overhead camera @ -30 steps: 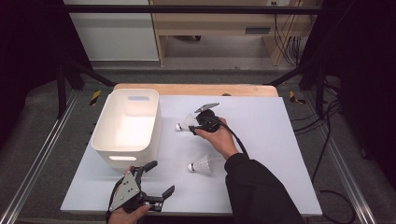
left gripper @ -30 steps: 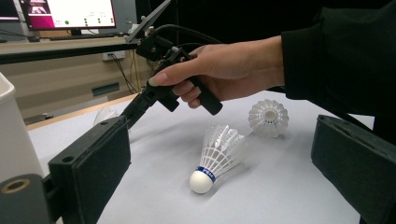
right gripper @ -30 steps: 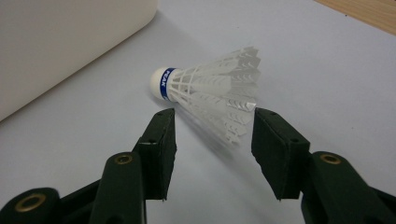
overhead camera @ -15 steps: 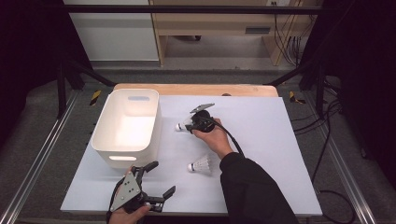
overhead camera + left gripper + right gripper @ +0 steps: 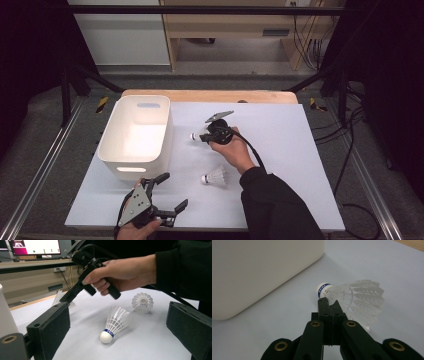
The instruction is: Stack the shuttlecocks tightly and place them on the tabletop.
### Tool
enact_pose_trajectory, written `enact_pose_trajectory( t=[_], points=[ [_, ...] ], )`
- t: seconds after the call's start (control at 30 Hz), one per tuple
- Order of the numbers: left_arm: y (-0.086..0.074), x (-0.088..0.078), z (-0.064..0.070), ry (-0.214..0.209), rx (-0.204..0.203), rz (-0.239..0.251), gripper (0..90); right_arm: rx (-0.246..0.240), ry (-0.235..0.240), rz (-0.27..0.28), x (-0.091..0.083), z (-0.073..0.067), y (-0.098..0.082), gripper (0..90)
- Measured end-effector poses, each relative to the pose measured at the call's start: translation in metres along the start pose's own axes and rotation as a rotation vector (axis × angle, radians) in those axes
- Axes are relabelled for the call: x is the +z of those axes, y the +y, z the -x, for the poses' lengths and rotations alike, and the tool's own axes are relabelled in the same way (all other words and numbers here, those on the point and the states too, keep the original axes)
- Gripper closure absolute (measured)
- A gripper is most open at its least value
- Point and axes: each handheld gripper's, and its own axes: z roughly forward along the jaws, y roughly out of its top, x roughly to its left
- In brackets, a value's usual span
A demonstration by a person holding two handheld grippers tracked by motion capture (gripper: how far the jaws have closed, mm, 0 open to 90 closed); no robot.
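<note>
here the right gripper [image 5: 204, 135] sits near the middle of the white table [image 5: 300, 150], just beside the white bin [image 5: 135, 132], and its jaws have just been closing; in the right gripper view they are pressed together on the feather edge of a shuttlecock [image 5: 354, 298], pinching the skirt near the cork. that shuttlecock lies on its side with its white cork and blue band pointing toward the bin wall, close to it but apart. a second shuttlecock [image 5: 214, 176] lies on the table nearer the person, just off the right hand [image 5: 234, 150]. in the left gripper view a third shuttlecock [image 5: 142, 302] lies behind it, open end facing the camera. the left gripper [image 5: 167, 200] rests at the near edge of the table, jaws spread wide with nothing between them, held by the left hand [image 5: 135, 231].
</note>
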Motion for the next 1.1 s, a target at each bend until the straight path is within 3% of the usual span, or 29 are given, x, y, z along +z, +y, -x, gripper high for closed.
enact_pose_trajectory(
  t=[0.27, 0.43, 0.47, 0.63, 0.83, 1.1],
  points=[
    [0.0, 0.0, 0.0, 0.003, -0.001, -0.006, 4.9, 0.004, 0.011, -0.003, -0.04, -0.001, -0.012, 90.0],
    [-0.001, -0.001, -0.001, 0.01, -0.003, -0.01, 5.0, -0.007, 0.013, -0.01, -0.073, -0.002, -0.034, 90.0],
    [-0.001, -0.001, -0.001, 0.01, -0.003, -0.01, 5.0, -0.007, 0.013, -0.01, -0.073, -0.002, -0.034, 90.0],
    [-0.001, 0.0, -0.002, 0.015, -0.011, -0.016, 5.1, 0.012, 0.012, 0.004, -0.103, 0.0, -0.061, 90.0],
    [-0.002, 0.001, -0.003, 0.022, -0.015, -0.023, 5.3, 0.03, 0.02, -0.001, -0.12, 0.001, -0.081, 90.0],
    [-0.003, 0.001, -0.003, 0.022, -0.019, -0.031, 5.3, 0.02, 0.037, -0.033, -0.124, -0.005, -0.097, 90.0]
  ],
)
